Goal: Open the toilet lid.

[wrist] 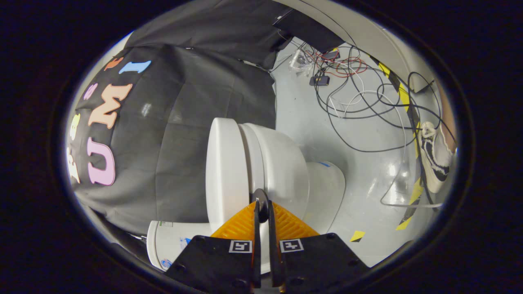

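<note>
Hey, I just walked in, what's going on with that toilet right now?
A person is working a handheld gripper at a white toilet in a booth. The view is rolled sideways. The fingers are nearly closed, with their tips at the edge of the toilet lid; whether they pinch it is hard to tell. The lid looks parted from the seat by only a narrow gap. Loose cables lie on the floor beyond, near a shoe.

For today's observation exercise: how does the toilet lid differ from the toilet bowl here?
The lid is a flat, thin slab; the bowl is a deep, rounded body. The lid lies nearer the black cloth, the bowl nearer the cables. The nearly closed tongs meet the lid's edge, not the bowl's. Both are glossy white.
</note>
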`<state>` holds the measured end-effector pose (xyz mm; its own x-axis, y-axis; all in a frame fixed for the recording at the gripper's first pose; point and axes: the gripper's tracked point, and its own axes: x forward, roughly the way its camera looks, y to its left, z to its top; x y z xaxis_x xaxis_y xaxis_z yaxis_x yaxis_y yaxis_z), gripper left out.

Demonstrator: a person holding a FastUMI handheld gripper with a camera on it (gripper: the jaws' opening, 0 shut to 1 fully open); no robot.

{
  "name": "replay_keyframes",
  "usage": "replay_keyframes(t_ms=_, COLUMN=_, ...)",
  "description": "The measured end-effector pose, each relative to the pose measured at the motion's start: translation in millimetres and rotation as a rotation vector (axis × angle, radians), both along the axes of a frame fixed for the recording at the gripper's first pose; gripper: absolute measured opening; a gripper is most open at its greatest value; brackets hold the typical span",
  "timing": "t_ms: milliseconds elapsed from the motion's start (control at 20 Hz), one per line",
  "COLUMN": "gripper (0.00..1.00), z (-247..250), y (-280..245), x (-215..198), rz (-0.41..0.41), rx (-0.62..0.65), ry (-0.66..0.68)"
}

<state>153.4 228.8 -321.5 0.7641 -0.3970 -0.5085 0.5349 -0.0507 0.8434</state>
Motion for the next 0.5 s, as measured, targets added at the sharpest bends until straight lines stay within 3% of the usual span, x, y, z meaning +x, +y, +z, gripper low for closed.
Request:
replay_keyframes(t_ms=200, gripper=0.10, z=7, y=-3, x=4, rz=-0.035, rx=-0.009, ry=-0.058)
replay_keyframes(t_ms=500, gripper=0.10, z=-1, y=0, x=11, rz=0.006, rx=-0.021, ry=-0.025)
